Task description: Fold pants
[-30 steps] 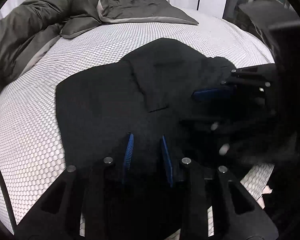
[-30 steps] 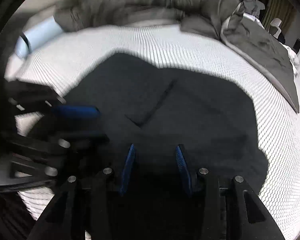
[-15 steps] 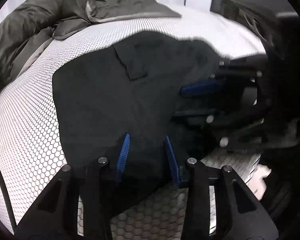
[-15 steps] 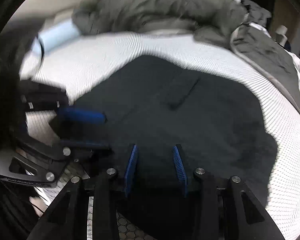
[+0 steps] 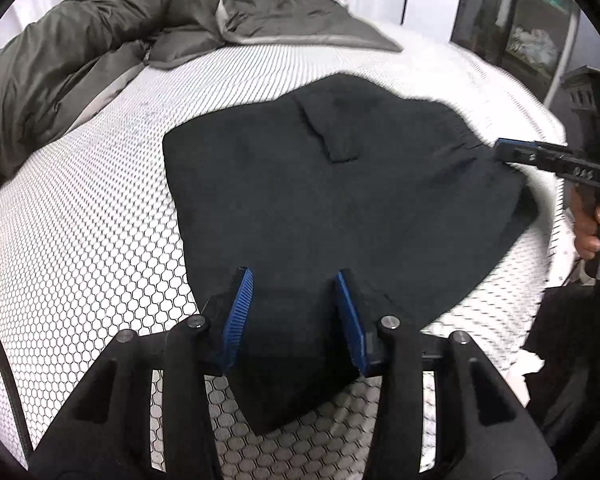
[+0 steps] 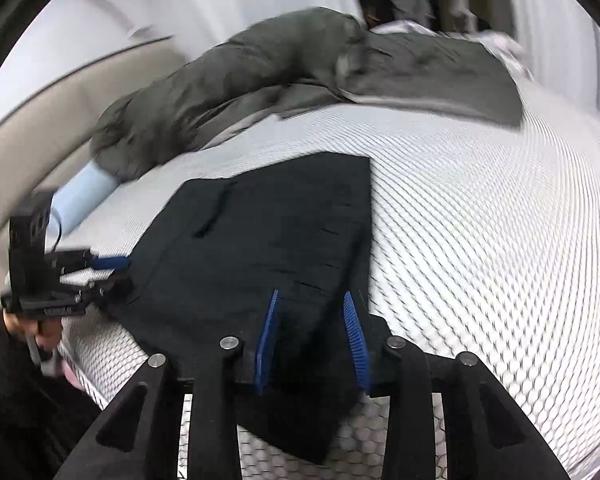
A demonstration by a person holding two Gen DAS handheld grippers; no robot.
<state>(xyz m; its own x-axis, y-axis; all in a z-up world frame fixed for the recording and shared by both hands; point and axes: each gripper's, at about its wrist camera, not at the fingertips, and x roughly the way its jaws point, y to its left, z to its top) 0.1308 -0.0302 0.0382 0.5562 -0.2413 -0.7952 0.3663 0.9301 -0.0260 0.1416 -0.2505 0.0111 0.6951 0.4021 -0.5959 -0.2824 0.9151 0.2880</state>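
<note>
Black pants (image 5: 340, 200) lie folded flat on the white honeycomb-patterned bed (image 5: 100, 240); they also show in the right wrist view (image 6: 268, 248). My left gripper (image 5: 294, 312) is open, its blue pads over the pants' near edge, holding nothing. My right gripper (image 6: 312, 336) is open over the pants' near corner by the waistband. The right gripper also shows at the right edge of the left wrist view (image 5: 540, 156), at the pants' right side. The left gripper shows in the right wrist view (image 6: 108, 268) at the pants' left edge.
A rumpled grey duvet (image 5: 80, 60) lies across the far side of the bed, also in the right wrist view (image 6: 260, 72). A light blue cylinder (image 6: 84, 196) lies by the headboard. The bed's edge drops off at the right (image 5: 548, 240).
Both grippers have pulled back and apart toward the pants' near edge. The pants now lie flatter and spread wider, and the right gripper has swung out to the pants' right side.
</note>
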